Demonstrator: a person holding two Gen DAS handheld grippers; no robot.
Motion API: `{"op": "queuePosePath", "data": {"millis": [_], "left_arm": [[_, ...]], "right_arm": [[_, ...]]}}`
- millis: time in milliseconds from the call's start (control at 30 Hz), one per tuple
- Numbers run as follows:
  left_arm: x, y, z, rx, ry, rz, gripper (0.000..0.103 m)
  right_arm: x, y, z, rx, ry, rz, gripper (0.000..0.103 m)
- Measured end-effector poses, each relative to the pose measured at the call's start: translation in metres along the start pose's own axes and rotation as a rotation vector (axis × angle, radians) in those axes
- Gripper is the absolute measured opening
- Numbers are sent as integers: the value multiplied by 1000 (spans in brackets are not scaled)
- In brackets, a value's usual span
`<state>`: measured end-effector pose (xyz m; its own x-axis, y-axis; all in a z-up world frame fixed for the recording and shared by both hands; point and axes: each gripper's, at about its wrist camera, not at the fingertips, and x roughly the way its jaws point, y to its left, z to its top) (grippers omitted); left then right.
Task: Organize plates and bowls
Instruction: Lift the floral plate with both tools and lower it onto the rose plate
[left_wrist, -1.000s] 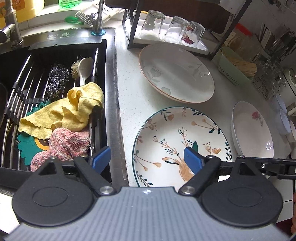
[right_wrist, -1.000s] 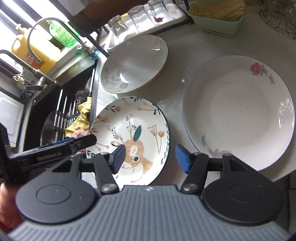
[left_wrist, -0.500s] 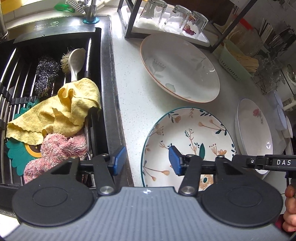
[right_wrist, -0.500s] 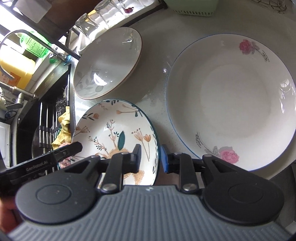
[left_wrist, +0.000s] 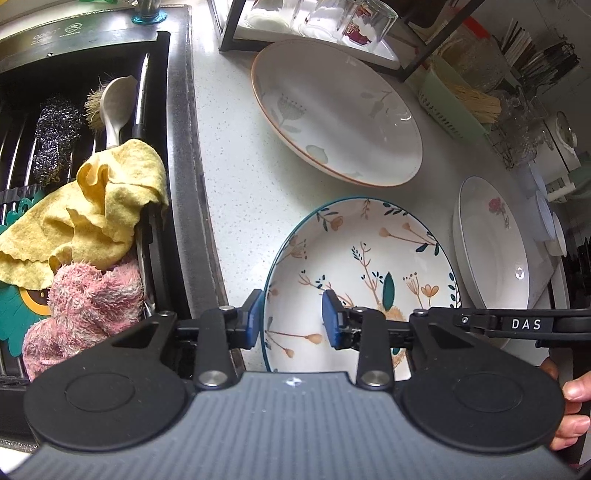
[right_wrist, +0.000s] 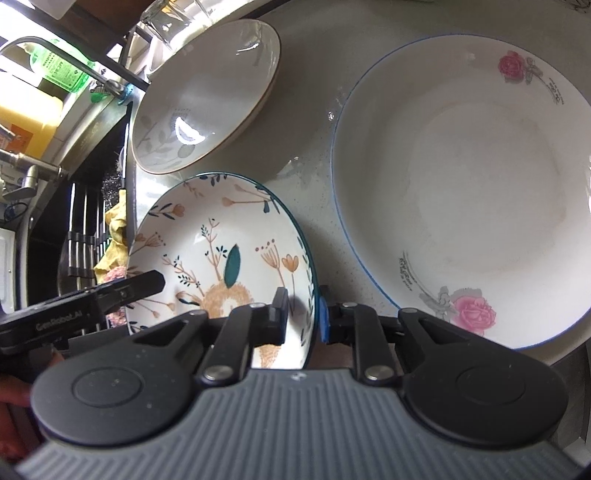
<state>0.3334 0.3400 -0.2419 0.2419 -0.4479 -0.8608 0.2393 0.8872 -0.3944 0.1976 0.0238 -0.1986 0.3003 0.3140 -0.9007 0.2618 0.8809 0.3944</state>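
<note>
Left gripper (left_wrist: 290, 319): I have it partly open, straddling the left rim of the floral plate (left_wrist: 365, 266), one pad outside the edge and one over the inside; a clear gap shows, so it has no hold.
Right gripper (right_wrist: 302, 314): nearly closed around the same plate's right rim; I cannot tell whether the pads are pressing yet.
Where the plates are: the floral plate lies on the table (left_wrist: 236, 177) just beside the sink (left_wrist: 162, 184); the leaf-pattern plate (left_wrist: 340, 110) sits behind it, and the rose plate (right_wrist: 461, 184) to its right.
Handling: glazed ceramic, I judge, so stiff, fairly heavy, slippery and breakable. The raised rim is the only place to take hold, at opposite sides, lifted level.
Hard to make out: the plate's near edge is cut off behind both gripper bodies; whether the floral and rose plates touch is unclear; the underside contact is hidden.
</note>
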Motion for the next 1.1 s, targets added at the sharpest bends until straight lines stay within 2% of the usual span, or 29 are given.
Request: {"op": "queuePosePath", "data": {"millis": [100, 167, 533, 900, 1100], "left_arm": [[1, 5, 2, -48, 16, -7, 39], [1, 4, 4, -45, 30, -9, 39], [-29, 9, 15, -93, 2, -69, 39], [-49, -23, 29, -56, -19, -101, 39], [-51, -37, 45, -19, -21, -152, 39]], "right_arm": [[0, -2, 0, 15, -1, 17, 20], [-1, -4, 0, 37, 0, 30, 20], [-20, -9, -4, 92, -15, 109, 21], [-58, -21, -4, 89, -70, 126, 21], [-74, -34, -4, 137, -117, 135, 21]]}}
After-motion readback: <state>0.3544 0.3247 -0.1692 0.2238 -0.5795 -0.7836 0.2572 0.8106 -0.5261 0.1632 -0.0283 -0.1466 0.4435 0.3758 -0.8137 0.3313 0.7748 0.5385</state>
